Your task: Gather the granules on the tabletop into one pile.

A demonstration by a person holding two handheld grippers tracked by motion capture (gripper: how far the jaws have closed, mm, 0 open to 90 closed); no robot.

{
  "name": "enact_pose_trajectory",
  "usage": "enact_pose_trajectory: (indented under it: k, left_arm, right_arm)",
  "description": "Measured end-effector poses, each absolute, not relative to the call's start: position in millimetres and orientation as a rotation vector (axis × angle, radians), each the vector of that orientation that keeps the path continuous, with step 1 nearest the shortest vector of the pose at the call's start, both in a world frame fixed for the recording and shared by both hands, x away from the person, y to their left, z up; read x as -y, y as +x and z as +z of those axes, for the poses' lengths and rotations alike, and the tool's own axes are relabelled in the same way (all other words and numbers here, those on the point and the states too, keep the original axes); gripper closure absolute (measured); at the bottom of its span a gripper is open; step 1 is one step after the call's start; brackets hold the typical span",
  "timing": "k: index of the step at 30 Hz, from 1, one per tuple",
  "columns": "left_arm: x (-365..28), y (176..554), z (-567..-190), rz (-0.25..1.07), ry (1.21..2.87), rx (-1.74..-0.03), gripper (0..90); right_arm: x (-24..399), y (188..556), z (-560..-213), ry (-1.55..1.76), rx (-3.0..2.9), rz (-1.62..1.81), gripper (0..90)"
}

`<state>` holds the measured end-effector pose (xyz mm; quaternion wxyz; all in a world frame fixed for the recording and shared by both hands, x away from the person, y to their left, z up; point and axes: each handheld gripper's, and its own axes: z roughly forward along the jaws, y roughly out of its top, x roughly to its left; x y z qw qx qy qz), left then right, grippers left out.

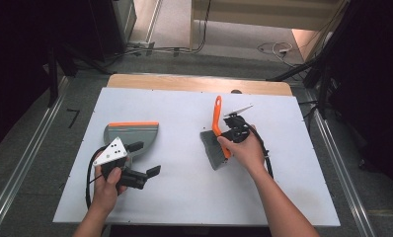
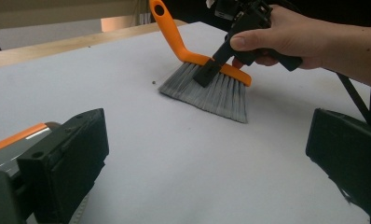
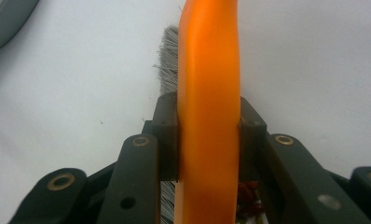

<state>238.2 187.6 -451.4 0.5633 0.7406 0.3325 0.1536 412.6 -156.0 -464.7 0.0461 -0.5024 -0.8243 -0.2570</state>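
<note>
— White tabletop (image 1: 184, 197), no readable writing?
— None. My right gripper (image 1: 232, 132) fingers clamp the orange hand brush (image 1: 217, 129), bristles down mid-tabletop; left gripper (image 1: 146, 159) fingers apart beside the dustpan (image 1: 130, 134).

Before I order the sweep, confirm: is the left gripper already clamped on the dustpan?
No, the left gripper has its jaws spread apart with nothing between them, beside the dustpan on the table.

A white table (image 1: 194, 192) with a bare wooden strip (image 1: 199, 83) along its far edge stands before me on grey floor (image 1: 31, 163). Cables (image 1: 175, 49) trail across the floor beyond it, and metal rails (image 1: 17, 173) run along both sides.
</note>
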Motion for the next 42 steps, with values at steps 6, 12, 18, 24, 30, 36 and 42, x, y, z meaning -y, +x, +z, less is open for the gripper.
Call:
enact_pose_trajectory:
  k: [6, 12, 18, 24, 30, 36, 42]
  left_arm:
    - [-187.5, 238.2, -451.4, 0.363, 1.748, -0.784, 0.0]
    - [-186.9, 238.2, -451.6, 0.361, 1.748, -0.786, 0.0]
    - [-187.4, 238.7, -451.5, 0.36, 1.744, -0.786, 0.0]
    - [-185.2, 239.2, -452.3, 0.354, 1.746, -0.785, 0.0]
    - [-183.9, 239.5, -452.7, 0.354, 1.749, -0.786, 0.0]
    - [-185.1, 240.1, -453.0, 0.355, 1.75, -0.787, 0.0]
    - [-186.7, 240.3, -453.6, 0.354, 1.753, -0.785, 0.0]
  right_arm:
    - [161.7, 414.1, -463.4, -1.529, 2.532, -0.775, 66.6]
    - [167.2, 414.5, -462.4, -1.541, 2.539, -0.77, 66.6]
    - [170.0, 411.8, -454.4, -1.514, 2.495, -0.816, 67.6]
    - [172.7, 412.2, -423.0, -1.447, 2.583, -0.898, 68.1]
    - [164.8, 429.7, -403.9, -1.188, 2.96, -0.926, 68.1]
    - [132.1, 446.7, -416.2, -0.525, 3.425, -0.774, 68.1]
    - [105.4, 459.5, -434.3, -0.282, 3.518, -0.73, 68.1]
